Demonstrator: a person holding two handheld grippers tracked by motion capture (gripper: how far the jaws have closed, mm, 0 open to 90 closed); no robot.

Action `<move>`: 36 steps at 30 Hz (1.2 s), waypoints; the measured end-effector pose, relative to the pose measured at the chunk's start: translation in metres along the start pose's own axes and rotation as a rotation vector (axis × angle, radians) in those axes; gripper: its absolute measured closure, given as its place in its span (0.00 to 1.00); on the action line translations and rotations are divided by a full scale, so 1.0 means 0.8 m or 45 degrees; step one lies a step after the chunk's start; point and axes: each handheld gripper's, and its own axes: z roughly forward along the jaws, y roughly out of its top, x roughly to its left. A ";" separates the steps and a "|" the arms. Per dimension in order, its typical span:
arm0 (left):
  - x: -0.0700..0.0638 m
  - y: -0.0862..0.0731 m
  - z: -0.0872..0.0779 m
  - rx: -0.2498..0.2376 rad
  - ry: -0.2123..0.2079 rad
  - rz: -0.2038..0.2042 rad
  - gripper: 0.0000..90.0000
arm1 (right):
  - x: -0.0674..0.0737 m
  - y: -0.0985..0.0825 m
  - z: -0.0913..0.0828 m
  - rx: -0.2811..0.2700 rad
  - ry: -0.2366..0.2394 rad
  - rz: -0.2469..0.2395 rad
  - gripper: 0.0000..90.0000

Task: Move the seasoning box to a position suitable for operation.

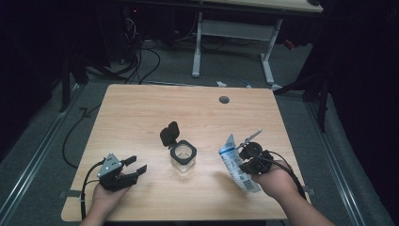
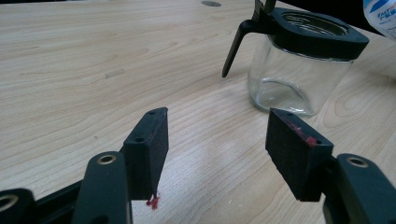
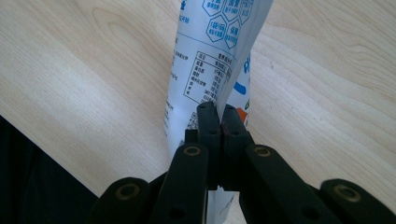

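Pinching a white pouch (image 3: 210, 60) mid-frame, right gripper (image 3: 218, 116) shows printed tables; left gripper (image 2: 217, 144) spread wide, glass jar (image 2: 299, 74) upper right.

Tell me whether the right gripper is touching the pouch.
Touching. The right gripper view shows the right gripper with its jaws clamped shut on the white printed pouch, no gap between pads and pouch.

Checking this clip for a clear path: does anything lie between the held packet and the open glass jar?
Nothing visible does. The right gripper is shut on the packet, and only bare table separates it from the jar, whose lid is flipped back.
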 end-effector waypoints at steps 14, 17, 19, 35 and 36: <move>-0.003 0.000 0.002 0.008 -0.010 0.007 0.44 | -0.004 0.004 -0.012 -0.008 0.007 0.004 1.00; -0.005 0.000 0.003 0.010 -0.013 0.013 0.44 | -0.003 0.005 -0.013 -0.005 0.006 -0.019 1.00; -0.006 0.000 0.003 0.013 -0.017 0.017 0.44 | -0.002 0.005 -0.014 0.000 0.005 -0.018 1.00; -0.045 0.003 0.014 0.016 -0.103 0.117 0.44 | 0.014 0.024 -0.026 -0.014 0.021 -0.045 1.00; -0.049 0.004 0.015 0.013 -0.116 0.120 0.44 | 0.015 0.026 -0.026 -0.014 0.020 -0.055 1.00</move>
